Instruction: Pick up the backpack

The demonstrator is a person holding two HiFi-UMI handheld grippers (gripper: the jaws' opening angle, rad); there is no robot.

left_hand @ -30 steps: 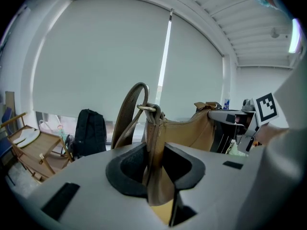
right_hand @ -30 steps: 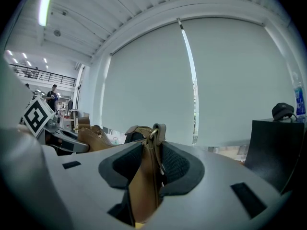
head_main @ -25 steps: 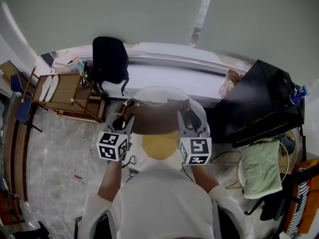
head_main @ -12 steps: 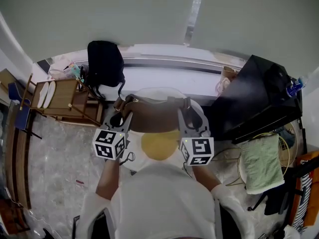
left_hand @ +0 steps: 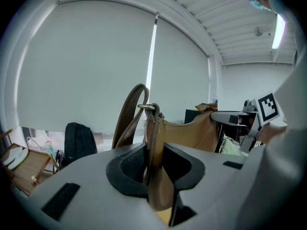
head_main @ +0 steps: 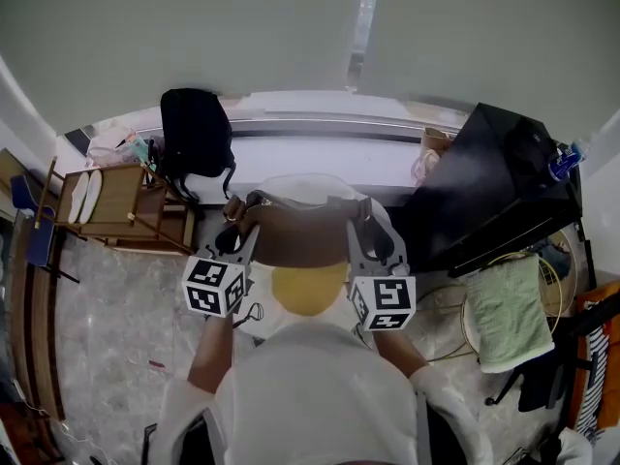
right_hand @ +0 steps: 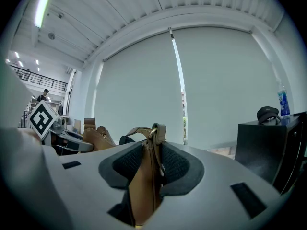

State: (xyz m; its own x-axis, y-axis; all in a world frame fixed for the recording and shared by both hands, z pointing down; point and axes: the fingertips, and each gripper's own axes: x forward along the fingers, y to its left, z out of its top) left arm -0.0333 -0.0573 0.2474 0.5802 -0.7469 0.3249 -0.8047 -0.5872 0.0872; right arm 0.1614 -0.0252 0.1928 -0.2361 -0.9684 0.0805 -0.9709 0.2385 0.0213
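Both ends of the tan leather bag [head_main: 300, 242] are pinched: the left gripper [head_main: 242, 226] clamps the strap-ring end, the right gripper [head_main: 363, 223] the other. To lift well, raise both hands evenly and level, pads firm, so the leather cannot slide. Bag spans from one pair of jaws to the other; black backpack [head_main: 194, 129] stands by the window ledge, well apart, untouched
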